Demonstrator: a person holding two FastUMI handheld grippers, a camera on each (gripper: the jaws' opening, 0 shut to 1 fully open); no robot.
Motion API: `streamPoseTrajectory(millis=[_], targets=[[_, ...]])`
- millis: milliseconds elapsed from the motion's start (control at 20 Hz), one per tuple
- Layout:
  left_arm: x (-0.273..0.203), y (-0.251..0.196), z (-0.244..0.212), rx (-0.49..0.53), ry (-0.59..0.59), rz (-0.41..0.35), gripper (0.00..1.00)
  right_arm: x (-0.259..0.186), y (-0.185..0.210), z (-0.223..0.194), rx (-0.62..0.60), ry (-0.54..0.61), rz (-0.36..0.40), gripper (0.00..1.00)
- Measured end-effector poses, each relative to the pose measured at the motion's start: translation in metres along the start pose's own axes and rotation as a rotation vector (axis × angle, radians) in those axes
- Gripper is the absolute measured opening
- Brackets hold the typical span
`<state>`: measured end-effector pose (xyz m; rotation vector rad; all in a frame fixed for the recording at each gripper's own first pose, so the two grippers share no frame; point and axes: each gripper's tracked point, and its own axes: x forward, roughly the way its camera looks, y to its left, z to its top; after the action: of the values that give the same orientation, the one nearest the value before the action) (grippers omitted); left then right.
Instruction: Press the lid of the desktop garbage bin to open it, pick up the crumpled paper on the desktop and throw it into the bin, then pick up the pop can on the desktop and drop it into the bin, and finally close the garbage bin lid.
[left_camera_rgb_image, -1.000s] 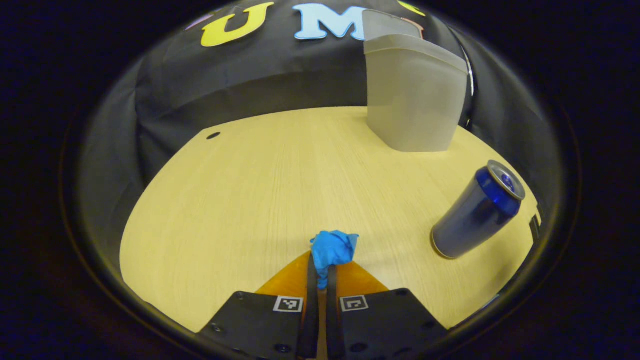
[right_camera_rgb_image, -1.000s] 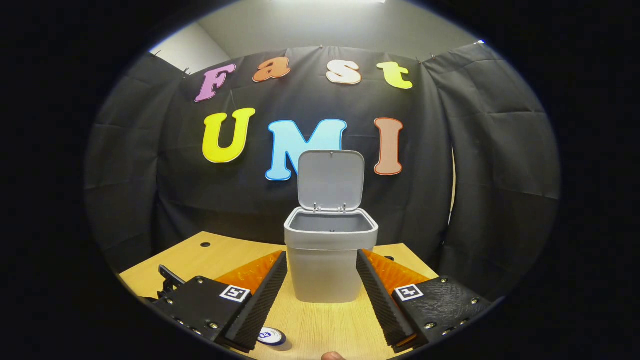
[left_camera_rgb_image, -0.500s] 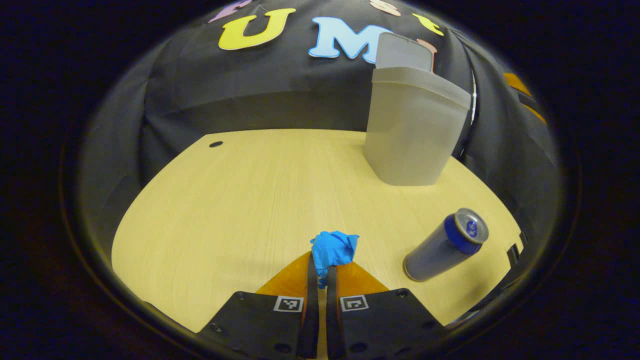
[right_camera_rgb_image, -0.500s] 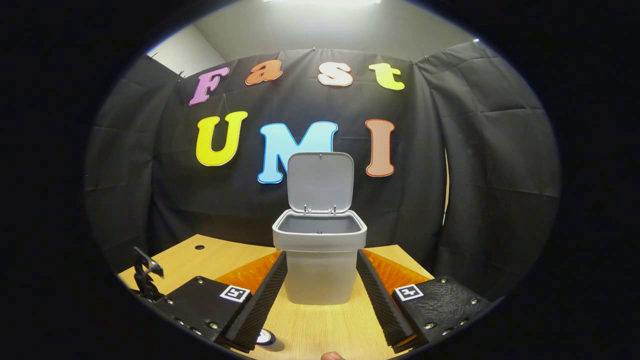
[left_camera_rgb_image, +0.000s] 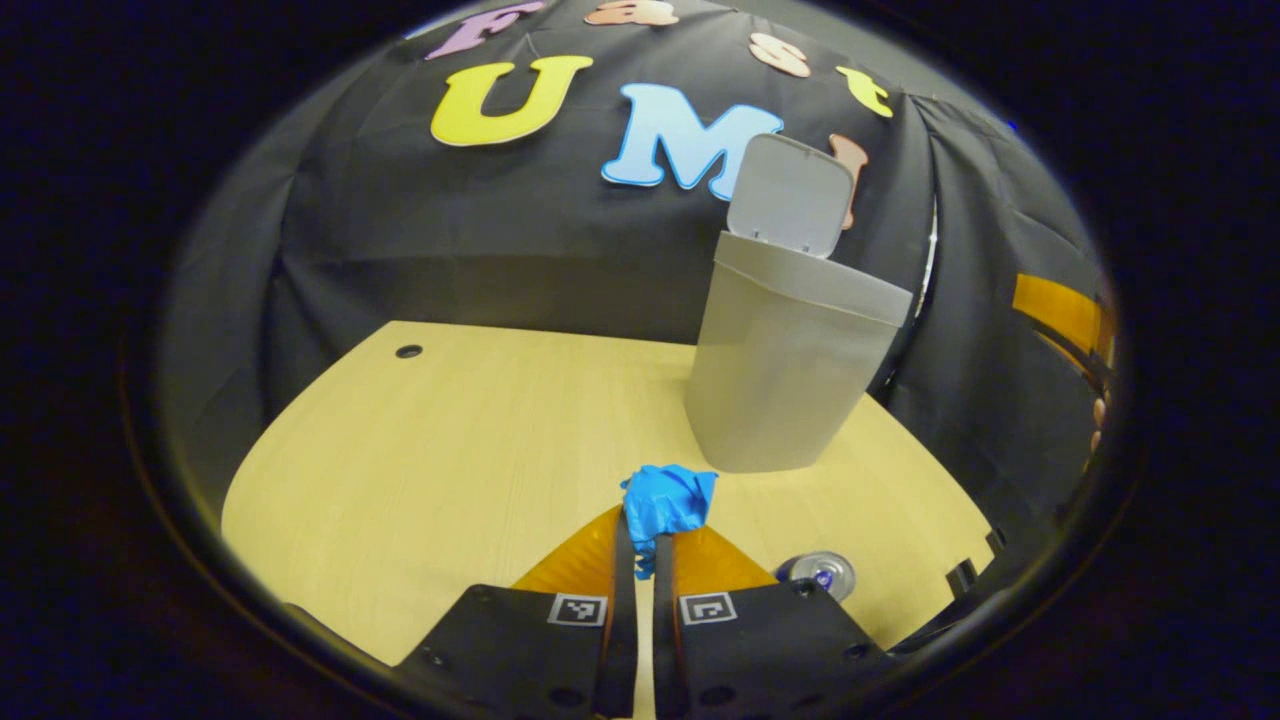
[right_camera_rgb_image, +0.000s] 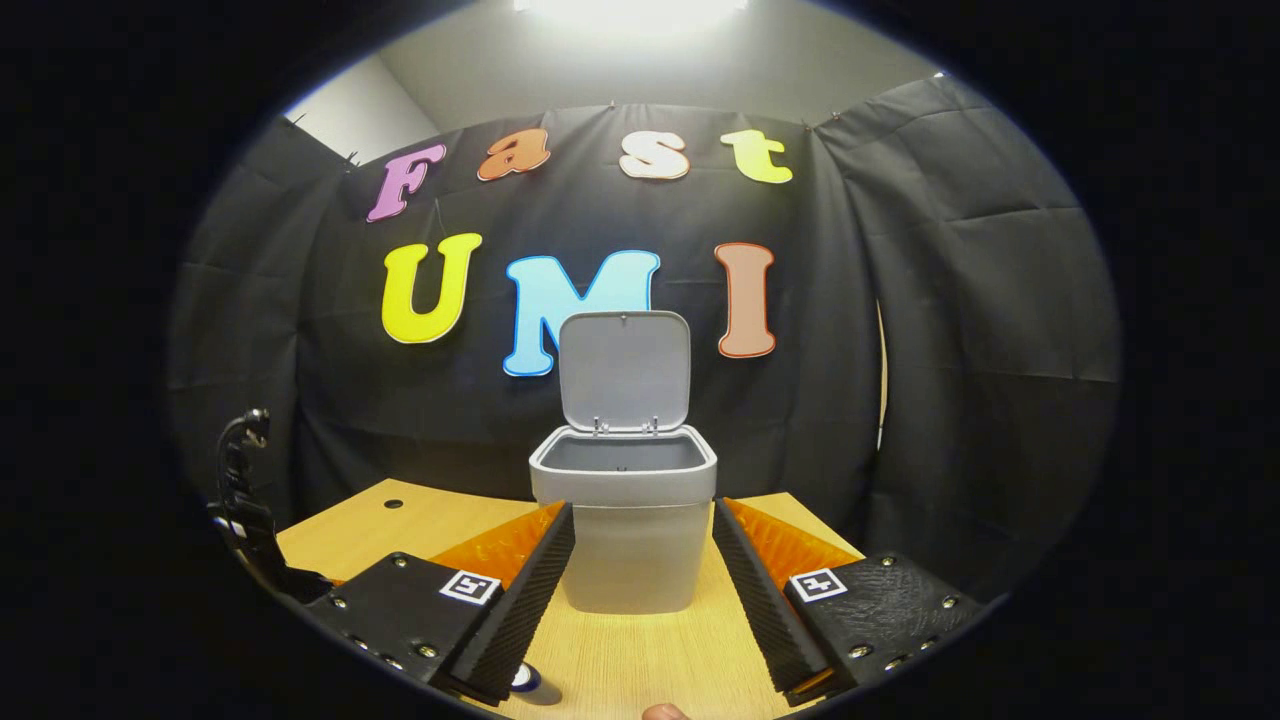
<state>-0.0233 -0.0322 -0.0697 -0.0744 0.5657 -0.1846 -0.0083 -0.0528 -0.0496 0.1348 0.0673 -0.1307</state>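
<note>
My left gripper (left_camera_rgb_image: 642, 535) is shut on the blue crumpled paper (left_camera_rgb_image: 666, 500), held above the wooden table (left_camera_rgb_image: 450, 450). The grey bin (left_camera_rgb_image: 780, 370) stands at the back right in the left gripper view, its lid (left_camera_rgb_image: 790, 195) raised. The pop can (left_camera_rgb_image: 822, 574) shows by its top, low and right of the left fingers. In the right gripper view the grey bin (right_camera_rgb_image: 622, 530) stands straight ahead with the lid (right_camera_rgb_image: 624, 368) upright and the inside visible. My right gripper (right_camera_rgb_image: 640, 590) is open, its fingers framing the bin from nearer the camera. The pop can (right_camera_rgb_image: 530, 684) peeks out under the left finger.
A small round hole (left_camera_rgb_image: 408, 351) sits near the table's far left edge. The other gripper (left_camera_rgb_image: 1065, 325) and a hand show at the far right of the left gripper view. A dark piece of the other gripper's frame (right_camera_rgb_image: 245, 500) rises at the left of the right gripper view.
My left gripper has risen with the paper, so the table, bin and can have dropped lower in its view. The right gripper has drawn back slightly from the bin.
</note>
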Motion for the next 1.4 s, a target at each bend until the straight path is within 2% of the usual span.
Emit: streamPoseTrajectory(millis=[200,600,800,950,1400], targets=[[0.005,-0.026,0.043,0.032,-0.052,-0.051,0.13,-0.002,-0.011,-0.001,-0.007,0.001,-0.034,0.89],[0.035,-0.087,0.121,0.123,-0.164,-0.202,0.13,-0.012,-0.035,-0.003,-0.015,0.015,-0.128,0.89],[0.053,-0.104,0.149,0.141,-0.207,-0.23,0.14,-0.025,-0.049,-0.01,-0.024,0.042,-0.199,0.89],[0.067,-0.115,0.17,0.144,-0.244,-0.254,0.12,-0.033,-0.057,-0.013,-0.035,0.06,-0.247,0.89],[0.113,-0.15,0.219,0.173,-0.329,-0.3,0.13,-0.046,-0.069,-0.023,-0.038,0.129,-0.328,0.9]])
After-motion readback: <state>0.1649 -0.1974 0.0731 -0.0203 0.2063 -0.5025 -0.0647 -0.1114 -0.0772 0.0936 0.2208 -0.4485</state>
